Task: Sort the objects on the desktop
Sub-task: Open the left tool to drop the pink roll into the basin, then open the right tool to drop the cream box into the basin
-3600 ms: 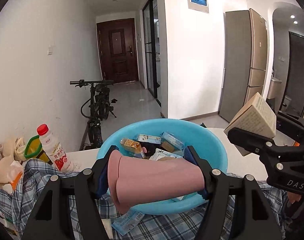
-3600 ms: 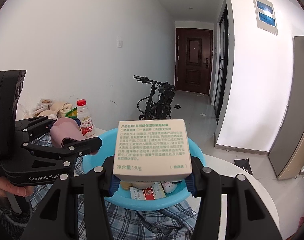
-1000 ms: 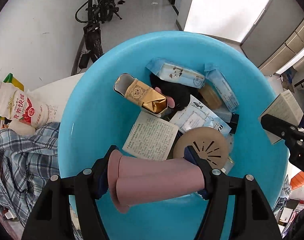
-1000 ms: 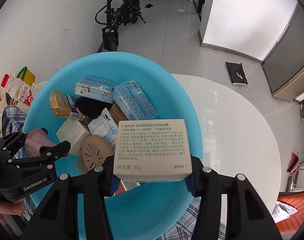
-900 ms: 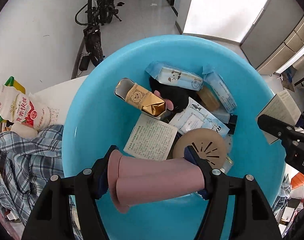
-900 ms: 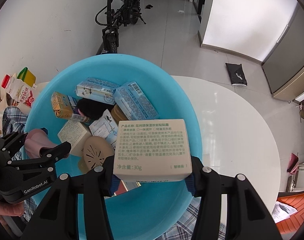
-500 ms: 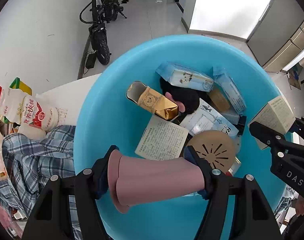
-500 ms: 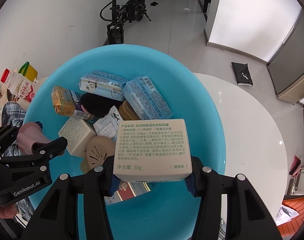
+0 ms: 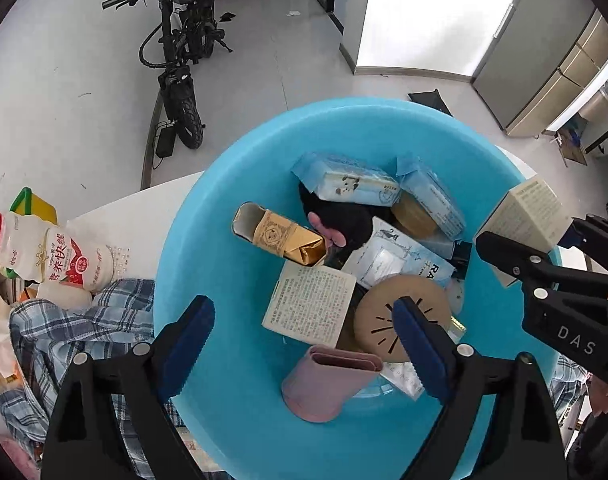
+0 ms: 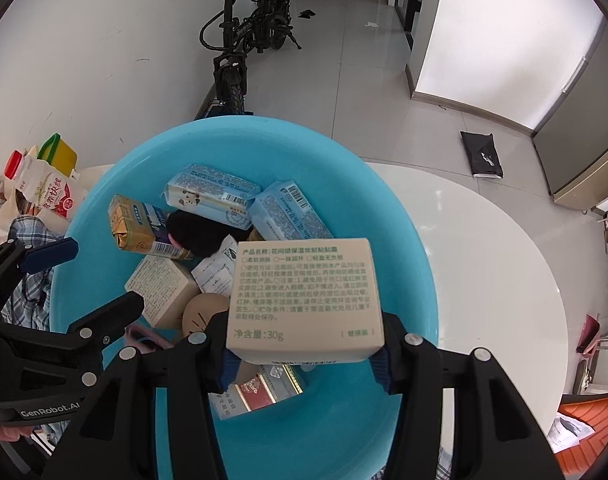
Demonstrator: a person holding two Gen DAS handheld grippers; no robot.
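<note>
Above blue basin: left tool opening, empty; right tool gripping box.

White round table carries blue basin near its left edge, with plaid cloth and drink bottle beside it.
</note>
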